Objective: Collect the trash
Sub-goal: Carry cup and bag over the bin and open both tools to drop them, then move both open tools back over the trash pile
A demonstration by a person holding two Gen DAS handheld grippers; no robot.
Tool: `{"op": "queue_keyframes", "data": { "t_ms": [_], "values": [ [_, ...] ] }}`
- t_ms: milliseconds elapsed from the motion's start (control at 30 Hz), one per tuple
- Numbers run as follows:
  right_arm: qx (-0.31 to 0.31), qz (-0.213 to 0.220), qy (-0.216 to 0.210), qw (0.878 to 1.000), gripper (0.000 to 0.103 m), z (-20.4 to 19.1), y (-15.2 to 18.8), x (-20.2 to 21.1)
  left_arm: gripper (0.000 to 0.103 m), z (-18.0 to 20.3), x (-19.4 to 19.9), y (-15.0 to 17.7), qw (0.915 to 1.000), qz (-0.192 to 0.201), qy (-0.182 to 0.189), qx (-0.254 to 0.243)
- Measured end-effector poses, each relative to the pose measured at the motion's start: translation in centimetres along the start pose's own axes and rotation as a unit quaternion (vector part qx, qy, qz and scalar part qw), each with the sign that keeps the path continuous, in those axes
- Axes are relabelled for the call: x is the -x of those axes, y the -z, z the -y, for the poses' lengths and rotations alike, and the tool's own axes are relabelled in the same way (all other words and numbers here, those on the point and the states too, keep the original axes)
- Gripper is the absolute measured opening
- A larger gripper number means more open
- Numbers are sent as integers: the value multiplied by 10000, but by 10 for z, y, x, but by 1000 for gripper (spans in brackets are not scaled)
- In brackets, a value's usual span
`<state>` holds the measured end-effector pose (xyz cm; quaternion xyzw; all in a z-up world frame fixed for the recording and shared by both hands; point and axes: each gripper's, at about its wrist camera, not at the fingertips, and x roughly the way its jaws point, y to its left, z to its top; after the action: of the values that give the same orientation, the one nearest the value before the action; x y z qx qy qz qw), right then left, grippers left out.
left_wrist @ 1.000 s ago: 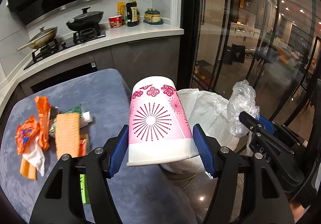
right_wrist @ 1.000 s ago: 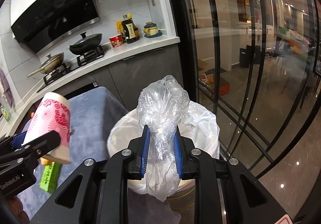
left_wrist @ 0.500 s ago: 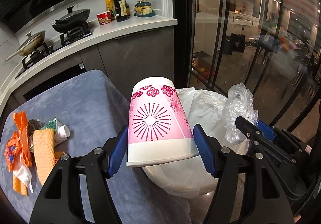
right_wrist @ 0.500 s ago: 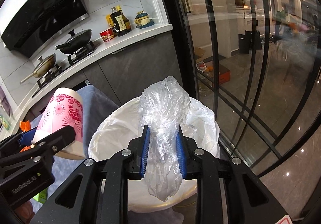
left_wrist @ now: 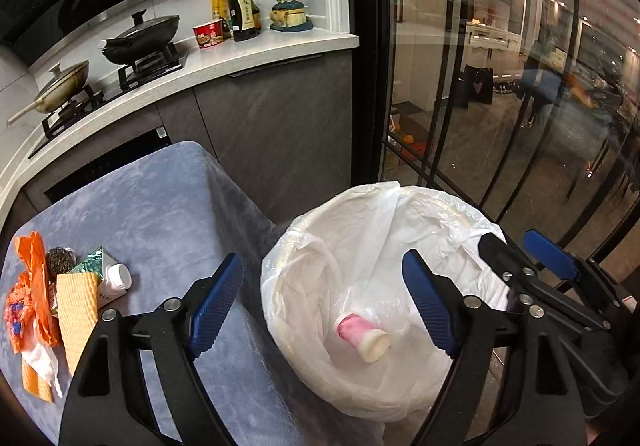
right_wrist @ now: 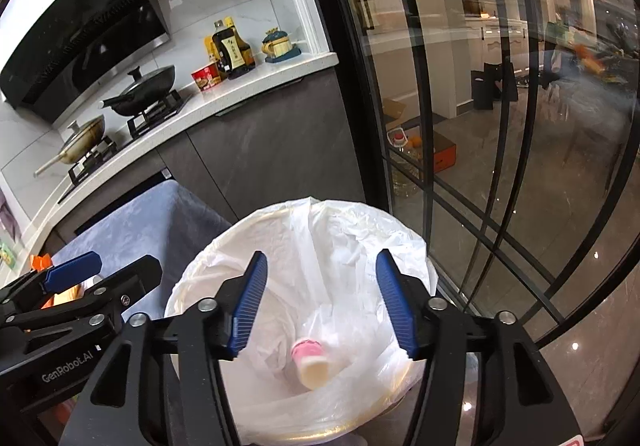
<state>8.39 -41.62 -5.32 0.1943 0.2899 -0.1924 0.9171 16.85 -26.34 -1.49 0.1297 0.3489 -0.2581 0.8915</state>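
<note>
A trash bin lined with a white bag [left_wrist: 400,206] [right_wrist: 340,218] stands beside the table. A pink and white paper cup [left_wrist: 362,334] [right_wrist: 308,362] lies on its side at the bottom, next to a crumpled clear plastic bag [left_wrist: 376,306]. My left gripper [left_wrist: 324,306] hangs over the bin's left rim, jaws opening, nothing between them. My right gripper [right_wrist: 320,306] is above the bin, jaws opening and empty. More trash lies on the table at left: orange wrappers [left_wrist: 30,294], a yellow sponge [left_wrist: 76,306], a white-capped bottle [left_wrist: 116,278].
A blue-grey cloth covers the table [left_wrist: 152,206]. Behind it runs a kitchen counter [left_wrist: 240,50] with pans on a stove, bottles and a red cup. A glass door with black frames [left_wrist: 460,86] stands right of the bin.
Both grippers opened and let go. The paper cup and the clear plastic bag dropped into the bin. Both hands shifted a little toward the bin.
</note>
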Motion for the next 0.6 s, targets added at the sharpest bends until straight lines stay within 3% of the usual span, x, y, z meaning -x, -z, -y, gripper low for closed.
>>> {"op": "queue_keyframes", "data": {
  "t_ms": [267,600],
  "values": [
    [179,161,36,9997,59,-11,-2,17,78,-16,10,0,9999,57,-44,137],
    [391,406,-53,9984,64,-39,-2,54,79,-53,52,5,9985,345,-226,373]
  ]
}}
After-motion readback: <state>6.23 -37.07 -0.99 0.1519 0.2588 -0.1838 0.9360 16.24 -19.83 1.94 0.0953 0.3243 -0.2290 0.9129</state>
